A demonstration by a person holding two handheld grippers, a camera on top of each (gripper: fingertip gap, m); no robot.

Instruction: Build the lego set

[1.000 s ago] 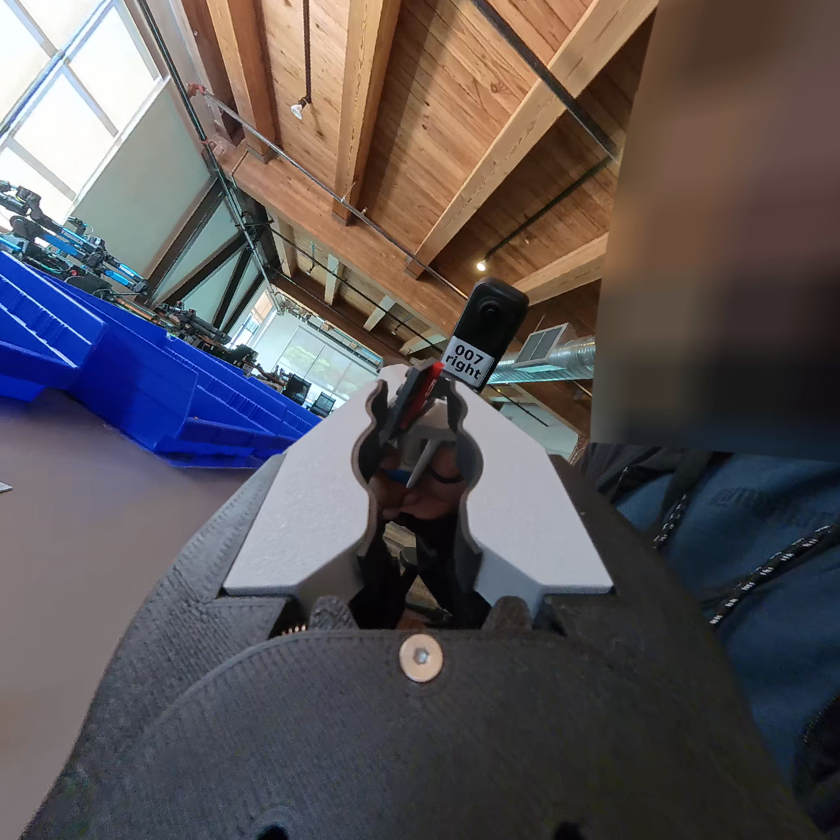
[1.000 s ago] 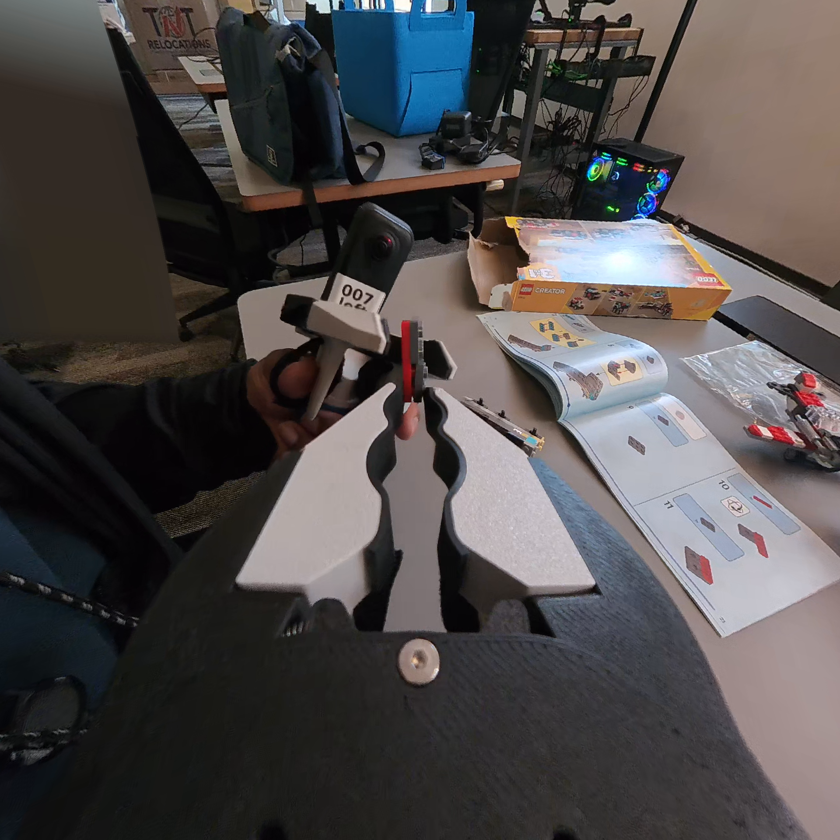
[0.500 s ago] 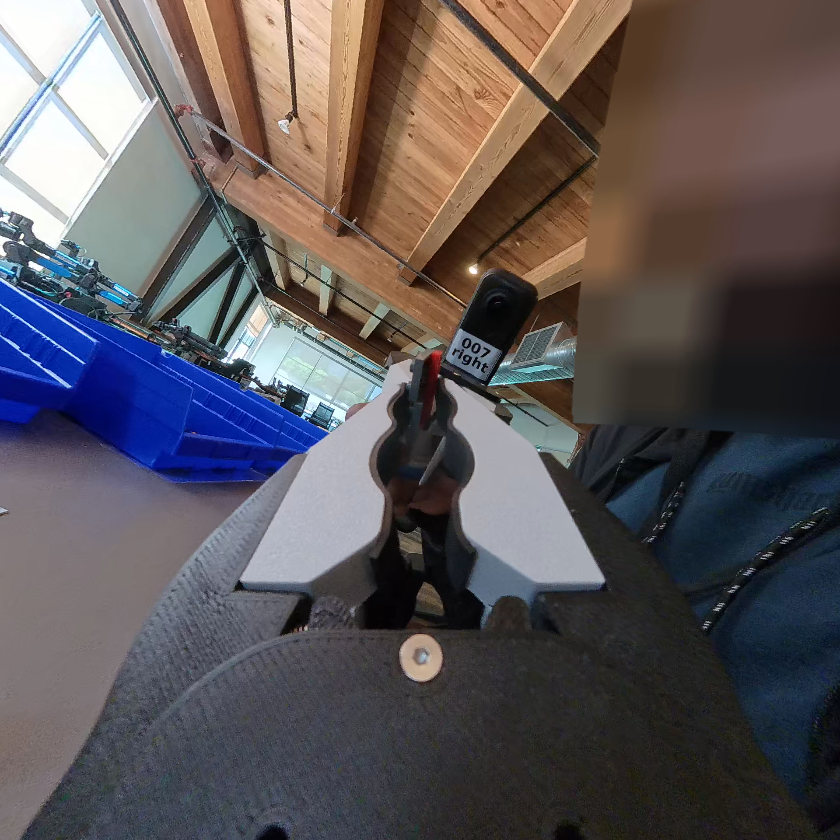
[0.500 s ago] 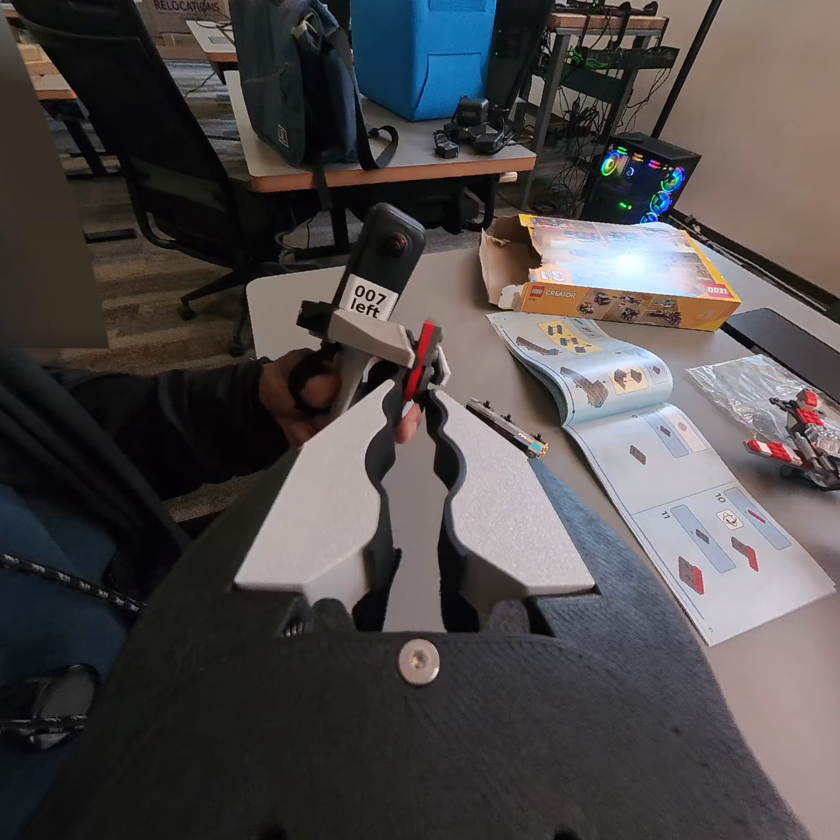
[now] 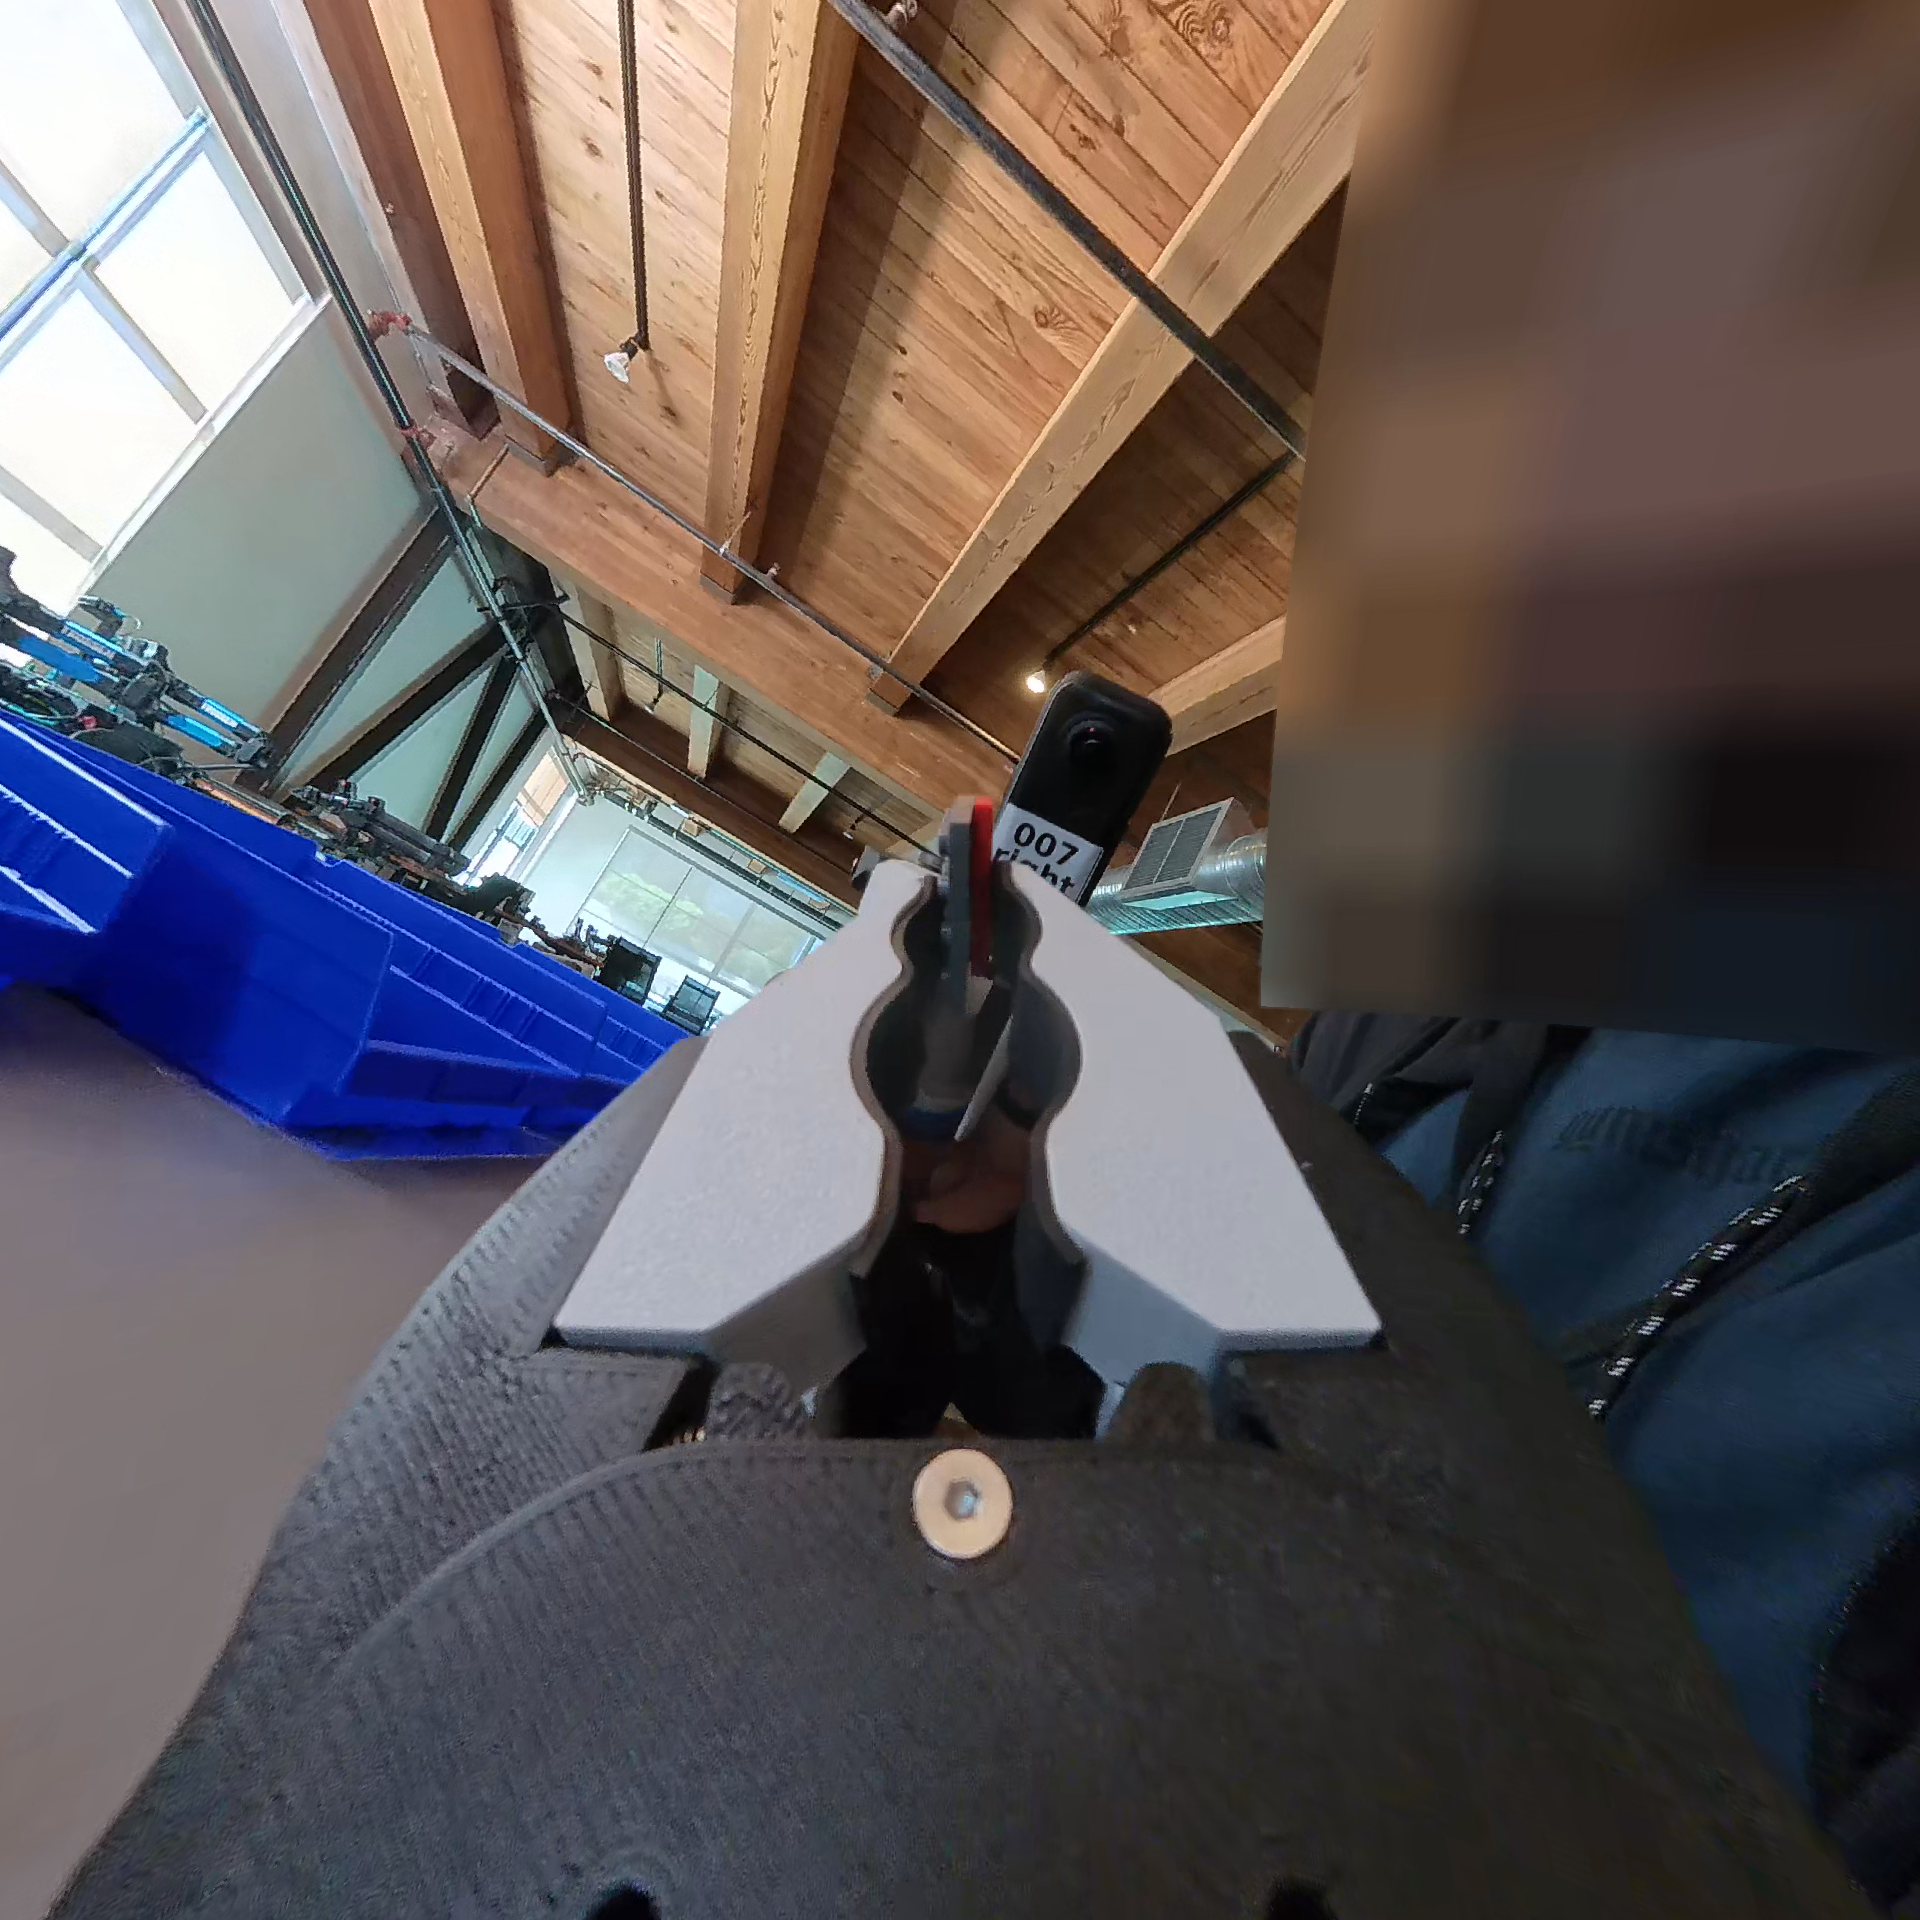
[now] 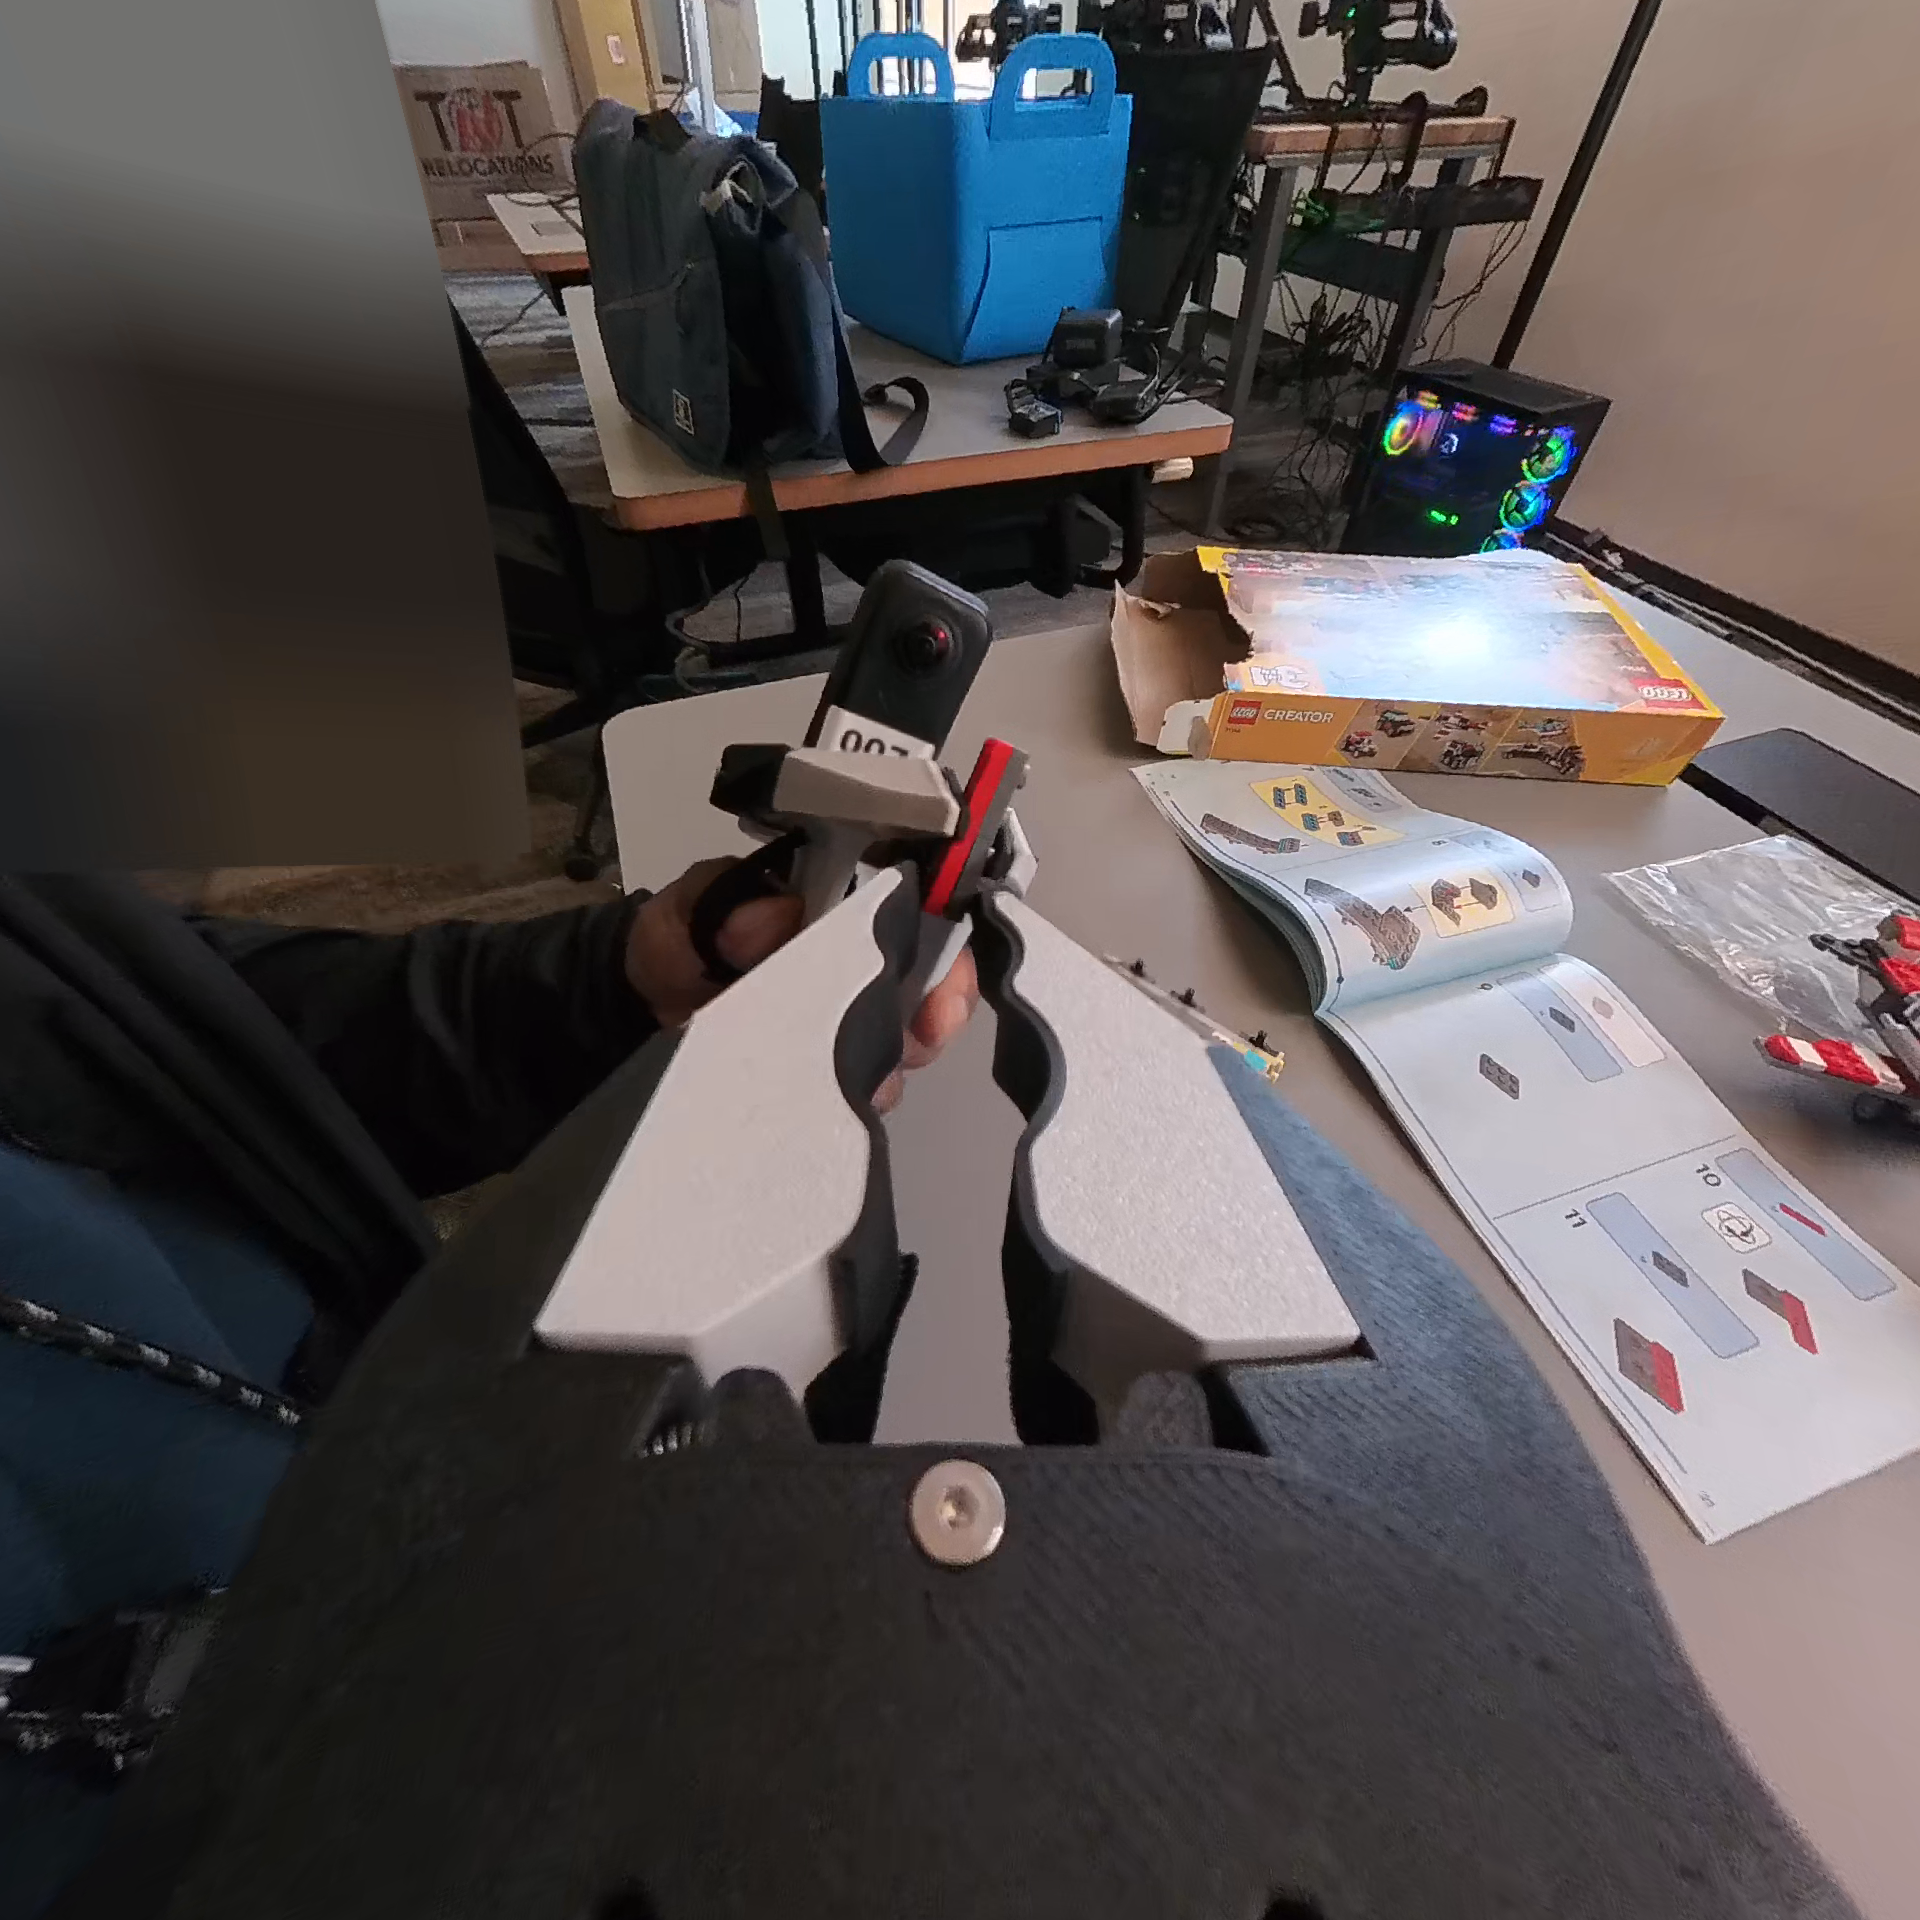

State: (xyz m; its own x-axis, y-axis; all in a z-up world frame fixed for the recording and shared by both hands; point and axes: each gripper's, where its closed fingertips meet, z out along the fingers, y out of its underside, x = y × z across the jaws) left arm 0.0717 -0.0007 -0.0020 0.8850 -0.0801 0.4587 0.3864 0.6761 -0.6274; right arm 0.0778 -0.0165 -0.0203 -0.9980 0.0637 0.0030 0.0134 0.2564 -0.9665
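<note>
A flat red and grey lego plate stack (image 6: 977, 821) is held in the air between my two grippers, which face each other. My right gripper (image 6: 945, 904) is shut on its near end. My left gripper (image 6: 935, 821), held by a hand, grips the same stack from the far side. In the left wrist view my left gripper (image 5: 968, 888) is shut on the stack (image 5: 977, 904), seen edge-on. The right gripper's camera (image 5: 1091, 790) shows just behind it. An open instruction booklet (image 6: 1507, 1039) lies on the grey table (image 6: 1818, 1662).
A yellow lego box (image 6: 1434, 665) lies behind the booklet. A red and white partial model (image 6: 1860, 1029) sits on a clear bag (image 6: 1745, 914) at the right. A thin lego strip (image 6: 1236, 1044) lies by my right finger. Blue bins (image 5: 260, 966) stand on the table's left side. The grippers are tip to tip, or close to it.
My left gripper's fingers have closed in on the plate stack. The stack has turned edge-on to the left camera, and both grippers have shifted slightly together.
</note>
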